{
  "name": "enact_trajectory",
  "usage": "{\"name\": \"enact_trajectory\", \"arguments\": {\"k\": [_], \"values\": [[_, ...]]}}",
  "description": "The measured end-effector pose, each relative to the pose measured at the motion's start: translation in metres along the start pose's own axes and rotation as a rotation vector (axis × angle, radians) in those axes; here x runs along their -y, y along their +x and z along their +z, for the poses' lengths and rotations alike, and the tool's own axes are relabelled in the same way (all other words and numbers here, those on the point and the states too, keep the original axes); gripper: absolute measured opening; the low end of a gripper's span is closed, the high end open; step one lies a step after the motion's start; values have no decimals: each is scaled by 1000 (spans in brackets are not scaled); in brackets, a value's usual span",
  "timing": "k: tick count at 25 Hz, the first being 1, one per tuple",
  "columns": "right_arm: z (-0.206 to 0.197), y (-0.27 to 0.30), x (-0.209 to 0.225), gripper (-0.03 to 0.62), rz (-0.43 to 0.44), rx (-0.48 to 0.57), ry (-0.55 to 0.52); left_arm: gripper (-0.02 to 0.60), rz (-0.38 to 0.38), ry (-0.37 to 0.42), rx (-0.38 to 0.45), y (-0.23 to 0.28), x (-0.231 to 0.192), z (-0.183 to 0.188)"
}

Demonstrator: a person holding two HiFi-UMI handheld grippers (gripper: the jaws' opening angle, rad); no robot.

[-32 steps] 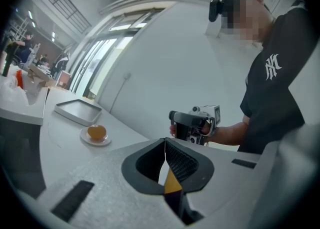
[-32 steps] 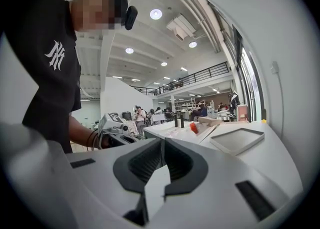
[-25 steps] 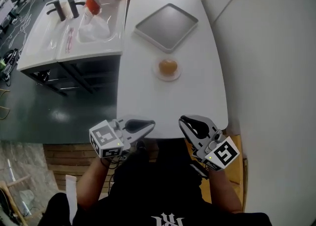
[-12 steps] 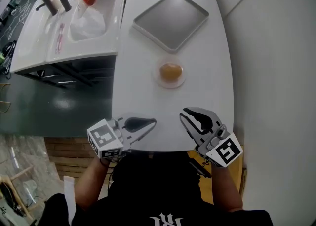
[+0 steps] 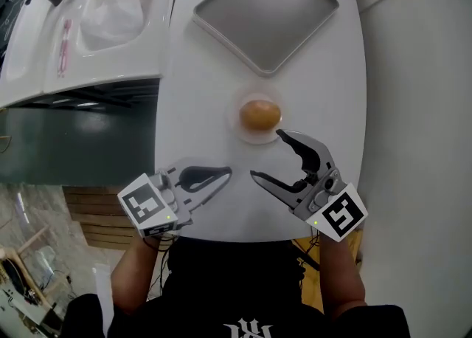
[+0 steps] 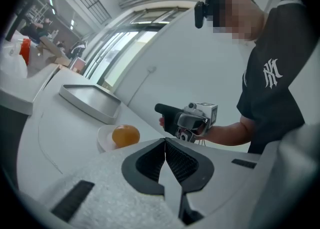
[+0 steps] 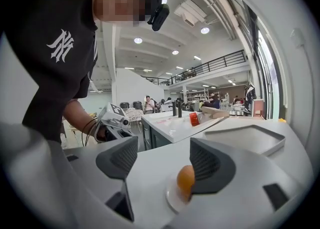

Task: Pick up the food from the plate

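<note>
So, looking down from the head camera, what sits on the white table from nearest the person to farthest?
Right gripper, fingers opening with nothing between → food on its plate → tray.

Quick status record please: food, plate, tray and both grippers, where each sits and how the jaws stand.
food: round, orange-brown, lying on the plate
plate: small, on the white table, nearer the person than the tray
tray: grey, empty
right gripper: jaws opening, nothing between them, one tip close to the plate's near edge
left gripper: jaws together, empty, over the table's front edge
task step: food not yet gripped
</note>
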State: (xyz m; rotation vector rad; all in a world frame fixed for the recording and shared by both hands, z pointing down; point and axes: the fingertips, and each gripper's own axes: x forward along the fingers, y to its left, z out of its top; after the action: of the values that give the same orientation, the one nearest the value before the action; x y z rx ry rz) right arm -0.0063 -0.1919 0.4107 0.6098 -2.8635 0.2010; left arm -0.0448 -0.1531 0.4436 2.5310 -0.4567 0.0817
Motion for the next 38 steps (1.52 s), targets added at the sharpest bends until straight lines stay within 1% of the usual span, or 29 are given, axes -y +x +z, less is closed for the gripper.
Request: {"name": "enact_trajectory", "arguments": {"k": [3, 6, 11, 14, 17, 22, 26, 31, 36, 38], "values": [[-8, 12, 15, 314, 21, -9, -18, 8, -8, -38, -22, 5, -8, -10], [-8, 17, 28, 357, 44, -41, -58, 8, -20, -76, -26, 10, -12, -7], [-27, 22, 50, 420, 82, -126, -95, 8, -32, -107, -40, 19, -20, -9], [-39, 27, 57, 443, 100, -193, -106, 8, -42, -135, -45, 21, -22, -9], [-51, 33, 58, 446, 115, -248, -117, 8, -51, -160, -46, 24, -24, -10], [-85, 49, 60, 445, 145, -292, -163, 8, -34, -162, -49, 30, -39, -23], [-97, 56, 63, 443, 163, -333, -176, 8, -34, -161, -48, 30, -43, -21], [-98, 52, 61, 442, 179, -369, -174, 8, -48, -171, -37, 29, -37, -16], [-81, 41, 52, 439, 177, -378, -188, 8, -61, -172, -32, 26, -21, -6], [-75, 40, 48, 422, 174, -392, -187, 8, -64, -182, -30, 22, -17, -1]]}}
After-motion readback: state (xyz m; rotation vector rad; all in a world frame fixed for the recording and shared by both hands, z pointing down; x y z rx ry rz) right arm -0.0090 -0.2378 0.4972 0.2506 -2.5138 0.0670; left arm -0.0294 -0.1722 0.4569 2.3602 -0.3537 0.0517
